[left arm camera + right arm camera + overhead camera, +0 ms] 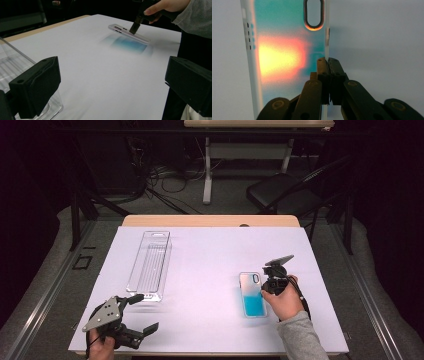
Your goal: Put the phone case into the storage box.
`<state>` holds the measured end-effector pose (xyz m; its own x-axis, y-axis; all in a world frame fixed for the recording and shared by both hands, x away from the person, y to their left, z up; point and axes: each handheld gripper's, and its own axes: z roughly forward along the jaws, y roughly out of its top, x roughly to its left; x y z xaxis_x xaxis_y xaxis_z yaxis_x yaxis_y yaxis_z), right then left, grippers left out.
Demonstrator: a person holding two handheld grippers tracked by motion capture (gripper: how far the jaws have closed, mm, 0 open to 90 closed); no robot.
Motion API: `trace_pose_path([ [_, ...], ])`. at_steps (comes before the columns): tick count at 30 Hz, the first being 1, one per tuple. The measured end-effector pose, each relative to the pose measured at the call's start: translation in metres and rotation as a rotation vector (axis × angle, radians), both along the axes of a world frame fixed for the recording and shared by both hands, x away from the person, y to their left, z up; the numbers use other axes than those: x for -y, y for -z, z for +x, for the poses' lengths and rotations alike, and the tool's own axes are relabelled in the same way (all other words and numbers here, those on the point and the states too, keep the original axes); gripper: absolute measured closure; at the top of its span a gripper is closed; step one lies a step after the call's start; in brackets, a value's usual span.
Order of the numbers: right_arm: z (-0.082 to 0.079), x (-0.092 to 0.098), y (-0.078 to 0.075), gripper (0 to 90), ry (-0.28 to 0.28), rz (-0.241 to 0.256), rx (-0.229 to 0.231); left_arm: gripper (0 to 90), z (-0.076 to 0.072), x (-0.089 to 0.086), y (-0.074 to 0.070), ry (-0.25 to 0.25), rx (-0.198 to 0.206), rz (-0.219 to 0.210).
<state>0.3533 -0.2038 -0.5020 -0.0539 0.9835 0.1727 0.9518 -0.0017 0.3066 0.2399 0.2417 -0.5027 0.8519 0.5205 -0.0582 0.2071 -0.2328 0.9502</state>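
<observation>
Right gripper view: the right gripper [327, 62] is pinching a phone case's [284, 50] edge, likely to lift it, while the left gripper [139, 314] is waiting spread.

I could read no text, label, brand, number or sign anywhere. The phone case [287, 50] that my right gripper [328, 62] pinched by its edge bore only colour, teal and orange, and a camera cutout, with no lettering. The clear tray [150, 265] near the table's far left corner carried no print that I could make out, and the white sheet [210, 270] over the table was plain.
</observation>
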Motion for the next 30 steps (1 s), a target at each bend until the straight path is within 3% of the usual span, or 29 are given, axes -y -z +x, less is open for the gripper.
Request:
trace_pose_path([
  [5,-0.001,-0.004,-0.003,88.7,-0.031,0.004,0.042,0.3,0.009,0.008,0.000,0.006,-0.053,-0.015],
  [12,-0.002,-0.008,-0.008,88.7,-0.062,0.027,0.110,0.4,0.015,0.015,-0.003,-0.006,-0.072,-0.032],
  [15,-0.002,-0.011,-0.011,88.7,-0.071,0.039,0.142,0.4,0.020,0.021,-0.003,0.001,-0.120,-0.032],
  [19,-0.003,-0.014,-0.014,88.7,-0.099,0.041,0.189,0.3,0.025,0.035,-0.003,0.001,-0.151,-0.018],
  [24,-0.005,-0.019,-0.020,88.8,-0.112,0.054,0.255,0.4,0.028,0.049,-0.008,0.011,-0.146,0.008],
  [26,-0.005,-0.020,-0.022,88.8,-0.113,0.060,0.279,1.1,0.029,0.054,-0.010,0.022,-0.150,-0.007],
  [30,-0.007,-0.022,-0.024,88.8,-0.119,0.059,0.315,11.0,0.032,0.058,-0.015,0.016,-0.144,-0.030],
])
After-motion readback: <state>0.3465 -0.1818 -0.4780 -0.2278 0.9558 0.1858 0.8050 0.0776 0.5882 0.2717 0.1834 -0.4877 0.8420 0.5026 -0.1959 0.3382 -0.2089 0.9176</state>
